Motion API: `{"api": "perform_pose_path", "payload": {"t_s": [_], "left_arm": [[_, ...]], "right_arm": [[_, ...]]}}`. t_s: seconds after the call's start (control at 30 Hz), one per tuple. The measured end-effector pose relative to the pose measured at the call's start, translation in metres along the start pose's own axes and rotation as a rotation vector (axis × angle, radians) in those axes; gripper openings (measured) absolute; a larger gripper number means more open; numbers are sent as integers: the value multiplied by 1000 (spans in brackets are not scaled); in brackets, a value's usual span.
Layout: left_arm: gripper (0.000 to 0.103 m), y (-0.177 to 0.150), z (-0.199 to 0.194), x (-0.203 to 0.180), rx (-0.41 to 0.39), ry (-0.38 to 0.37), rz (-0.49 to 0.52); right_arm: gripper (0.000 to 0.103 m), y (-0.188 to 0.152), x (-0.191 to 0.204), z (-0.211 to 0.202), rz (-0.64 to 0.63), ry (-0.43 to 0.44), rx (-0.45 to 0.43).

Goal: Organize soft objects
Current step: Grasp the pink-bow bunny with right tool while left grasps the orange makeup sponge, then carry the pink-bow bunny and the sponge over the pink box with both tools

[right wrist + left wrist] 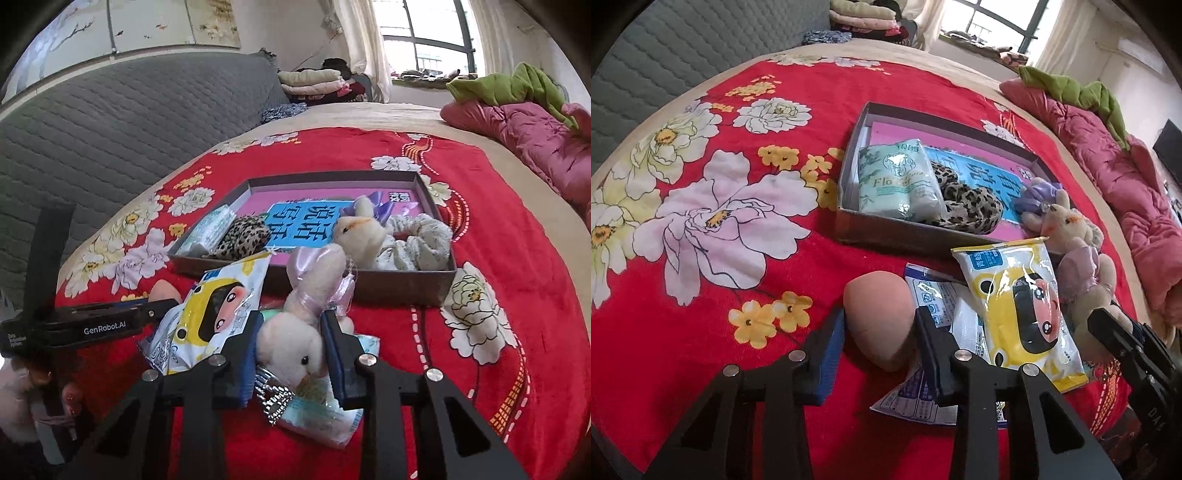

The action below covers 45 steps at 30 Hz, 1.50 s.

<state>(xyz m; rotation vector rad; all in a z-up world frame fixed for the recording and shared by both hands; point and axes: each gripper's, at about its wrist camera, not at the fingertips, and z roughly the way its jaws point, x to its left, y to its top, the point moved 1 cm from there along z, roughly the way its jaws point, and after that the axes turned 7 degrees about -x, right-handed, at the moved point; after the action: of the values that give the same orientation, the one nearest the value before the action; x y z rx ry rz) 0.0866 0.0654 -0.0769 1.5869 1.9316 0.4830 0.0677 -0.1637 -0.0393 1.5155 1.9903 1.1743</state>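
Red floral bedspread (517,369), "GenRobot.AI" left gripper (162,308)

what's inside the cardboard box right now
In the box: a tissue pack, a leopard scrunchie, a plush bunny, a pale scrunchie and a purple bow. They cover part of the blue printed floor.

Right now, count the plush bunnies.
2. One bunny lies in the box; the other bunny sits before it, between the right hand-held gripper's pads. More may be hidden.
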Motion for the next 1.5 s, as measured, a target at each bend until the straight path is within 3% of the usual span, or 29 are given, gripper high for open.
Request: {"api": "perform_pose_path", "payload": {"t_s": [0.5, 0.77, 1.23, 1.5], "left_arm": [[39, 17, -42, -7, -107, -24, -5], [39, 28, -53, -34, -129, -38, 36], [39, 52, -54, -95, -142, -81, 111], [39, 67, -50, -111, -156, -87, 117]], "right_arm": [[32, 16, -11, -22, 52, 30, -77], [32, 34, -25, -30, 108, 55, -144], [32, 57, -37, -43, 18, -8, -235], [32, 67, -45, -37, 30, 7, -252]]}}
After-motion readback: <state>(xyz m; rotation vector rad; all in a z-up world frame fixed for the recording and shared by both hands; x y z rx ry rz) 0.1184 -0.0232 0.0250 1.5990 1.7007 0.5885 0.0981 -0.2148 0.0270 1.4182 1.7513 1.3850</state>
